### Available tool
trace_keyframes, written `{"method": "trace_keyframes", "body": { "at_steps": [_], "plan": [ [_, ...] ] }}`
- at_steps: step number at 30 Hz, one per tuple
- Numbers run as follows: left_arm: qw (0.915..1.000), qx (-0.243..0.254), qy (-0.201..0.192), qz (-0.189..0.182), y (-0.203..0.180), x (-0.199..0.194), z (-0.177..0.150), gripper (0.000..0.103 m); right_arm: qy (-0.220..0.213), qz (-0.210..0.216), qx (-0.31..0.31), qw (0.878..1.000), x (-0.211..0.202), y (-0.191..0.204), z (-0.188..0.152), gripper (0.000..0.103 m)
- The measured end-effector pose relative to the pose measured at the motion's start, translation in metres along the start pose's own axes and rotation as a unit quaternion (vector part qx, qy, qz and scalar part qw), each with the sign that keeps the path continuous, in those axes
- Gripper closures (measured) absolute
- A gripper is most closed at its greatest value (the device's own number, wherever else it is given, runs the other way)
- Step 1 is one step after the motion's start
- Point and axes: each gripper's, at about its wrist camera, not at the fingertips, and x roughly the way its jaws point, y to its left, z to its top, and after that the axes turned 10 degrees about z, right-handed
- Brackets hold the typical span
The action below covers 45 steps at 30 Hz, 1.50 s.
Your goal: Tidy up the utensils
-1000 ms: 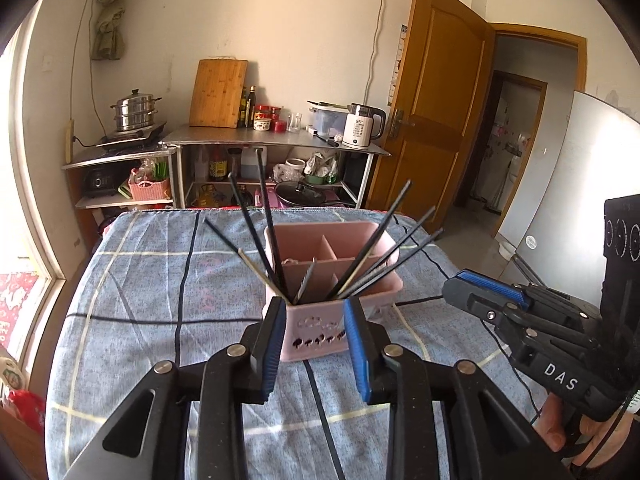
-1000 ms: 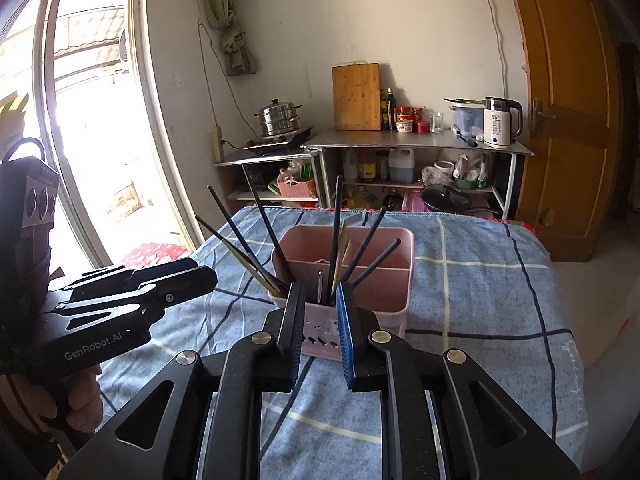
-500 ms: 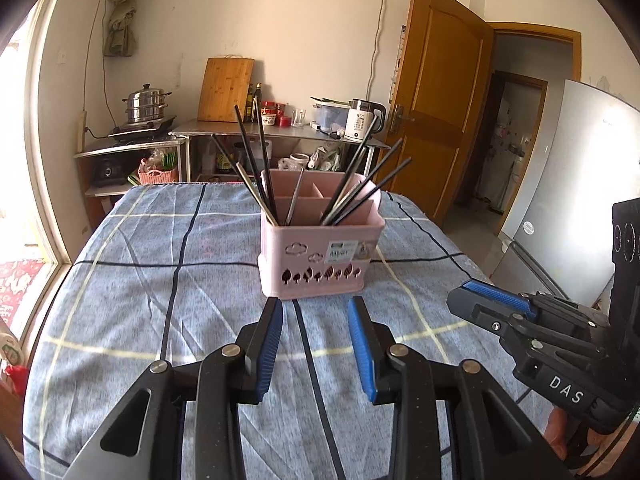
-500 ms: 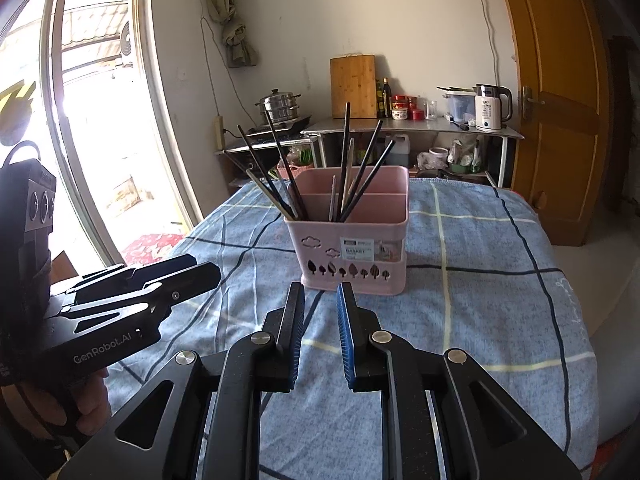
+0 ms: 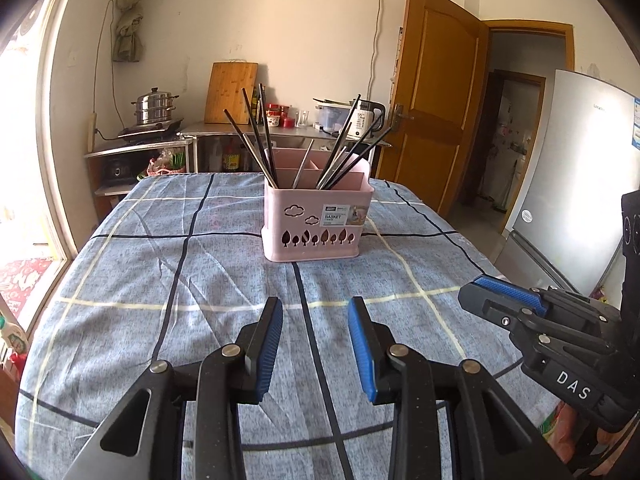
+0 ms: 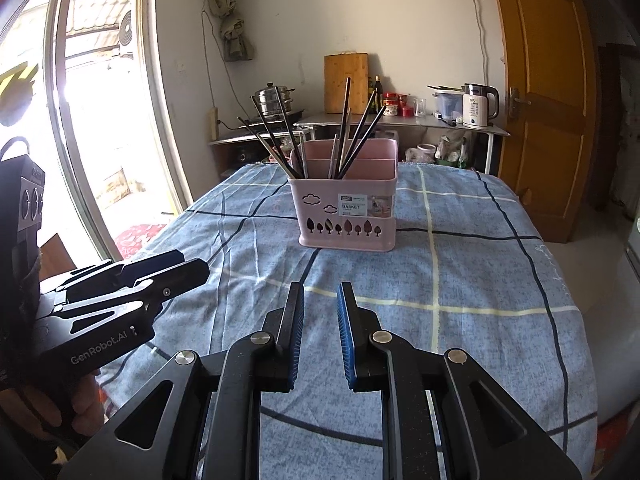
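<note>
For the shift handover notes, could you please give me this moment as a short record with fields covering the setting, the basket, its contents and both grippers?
setting: table under a blue checked cloth, kitchen shelves behind
basket: pink plastic basket upright on the cloth, label facing the cameras
contents: dark chopsticks leaning outward in its compartments; exact count unclear
left gripper: open, empty, above the cloth short of the basket
right gripper: open with a narrow gap, empty, also short of the basket
contact: neither gripper touches the basket

Bright daylight floods in from the overexposed window point(image 6: 92, 120) on the left, with fisheye bending and dark corners.
</note>
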Motion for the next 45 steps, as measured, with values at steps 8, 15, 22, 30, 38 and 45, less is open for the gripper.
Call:
{"method": "trace_keyframes", "body": {
  "at_steps": [8,15,22,30,38,45],
  "plan": [
    [0.9999,-0.001,-0.016,-0.003,0.001,-0.015,-0.012,0.069,-0.01,-0.011,-0.017,1.0,-0.011,0.01,-0.01,0.086],
    [0.9997,-0.004,-0.023,-0.005,0.0,-0.018,-0.016,0.069,-0.016,-0.018,-0.014,1.0,-0.011,0.008,-0.012,0.085],
    [0.9996,-0.005,-0.028,-0.001,-0.001,-0.019,-0.016,0.069,-0.022,-0.021,-0.012,0.999,-0.014,0.005,-0.012,0.085],
    [0.9996,-0.005,-0.028,0.006,-0.002,-0.018,-0.015,0.069,-0.022,-0.021,-0.011,0.999,-0.014,0.004,-0.011,0.085],
    [0.9993,0.001,-0.034,0.014,-0.004,-0.02,-0.017,0.069,-0.022,-0.021,-0.011,0.999,-0.016,0.004,-0.011,0.085],
    [0.9992,0.004,-0.037,0.016,-0.006,-0.023,-0.017,0.069,-0.022,-0.02,-0.011,0.999,-0.017,0.004,-0.01,0.085]
  ]
}}
